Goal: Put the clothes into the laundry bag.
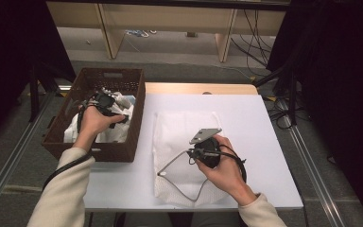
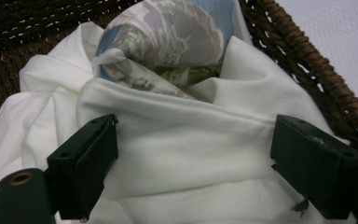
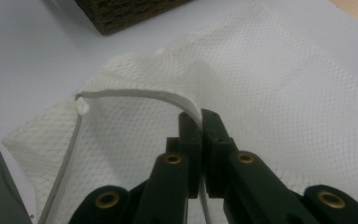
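A white mesh laundry bag (image 1: 185, 142) with a thick white zip edge lies flat on the white table top (image 1: 260, 142), roughly at its middle and just to the right of a dark brown woven basket (image 1: 133, 124). The right gripper (image 1: 192, 152) rests over the lower part of the bag, its grey three-cornered plate tilted upward. In the right gripper view its two black jaws are pressed together on the bag's raised zip edge (image 3: 135, 94), which lifts off the table in a shallow arch while the rest of the netting (image 3: 279, 107) spreads flat around it. The person's right hand (image 1: 224, 170) wraps the gripper body, and a cable loops beside the wrist.

The basket sits at the table's left edge, hanging partly past it. Inside it lies a crumpled white cloth (image 1: 123, 127), and the left gripper (image 1: 119, 100) reaches down into the basket above that cloth, held by the person's left hand (image 1: 94, 124). In the left gripper view the jaws stand wide apart, one on each side of a fold of the white cloth (image 2: 186, 154), with nothing pinched between them. Behind that fold sits a bundled fabric printed in pale blue and grey-brown (image 2: 168, 42), pressed against the basket's woven wall (image 2: 317, 70). Both forearms wear cream sleeves (image 1: 61, 198).
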`<state>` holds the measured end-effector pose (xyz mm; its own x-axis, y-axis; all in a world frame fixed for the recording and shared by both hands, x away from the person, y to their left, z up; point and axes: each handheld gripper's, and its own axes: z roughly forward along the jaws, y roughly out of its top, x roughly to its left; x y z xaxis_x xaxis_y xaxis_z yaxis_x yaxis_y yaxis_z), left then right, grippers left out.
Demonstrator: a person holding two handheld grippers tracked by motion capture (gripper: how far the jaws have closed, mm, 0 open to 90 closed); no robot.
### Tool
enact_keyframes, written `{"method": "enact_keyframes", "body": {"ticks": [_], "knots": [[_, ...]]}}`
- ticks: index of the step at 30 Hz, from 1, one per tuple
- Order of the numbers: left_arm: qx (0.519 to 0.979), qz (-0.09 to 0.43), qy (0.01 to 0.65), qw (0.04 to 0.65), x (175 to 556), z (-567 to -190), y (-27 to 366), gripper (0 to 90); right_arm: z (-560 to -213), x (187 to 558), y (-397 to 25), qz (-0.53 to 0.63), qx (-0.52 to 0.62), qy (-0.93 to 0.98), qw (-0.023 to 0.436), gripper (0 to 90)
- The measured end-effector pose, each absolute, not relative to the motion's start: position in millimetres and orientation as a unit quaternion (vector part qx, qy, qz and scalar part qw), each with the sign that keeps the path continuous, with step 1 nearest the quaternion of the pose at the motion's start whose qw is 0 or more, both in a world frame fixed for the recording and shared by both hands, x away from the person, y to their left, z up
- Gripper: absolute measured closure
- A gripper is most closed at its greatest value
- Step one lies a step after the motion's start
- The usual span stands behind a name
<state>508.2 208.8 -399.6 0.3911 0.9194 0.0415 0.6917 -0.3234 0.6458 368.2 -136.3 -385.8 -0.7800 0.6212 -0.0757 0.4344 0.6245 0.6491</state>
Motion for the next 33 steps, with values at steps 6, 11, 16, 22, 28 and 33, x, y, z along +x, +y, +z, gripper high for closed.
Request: {"method": "enact_keyframes", "body": {"ticks": [6,11,16,22,28,33], "knots": [[0.786,0.209,0.521,0.261,516,-411,207,12.0,-388,368,-135,0.312,0.299,0.89,0.146,88.8],[0.782,0.201,0.535,0.249,520,-422,207,9.4,-388,369,-135,0.311,0.297,0.891,0.144,88.8],[0.779,0.194,0.548,0.235,522,-422,204,8.0,-388,369,-136,0.308,0.294,0.893,0.144,88.6],[0.789,0.198,0.535,0.228,518,-409,208,8.0,-387,372,-138,0.313,0.284,0.894,0.15,88.6],[0.782,0.185,0.552,0.221,523,-419,208,1.7,-389,371,-137,0.309,0.291,0.893,0.148,87.8],[0.775,0.184,0.564,0.22,527,-431,207,0.0,-387,371,-139,0.313,0.298,0.89,0.147,87.8]]}}
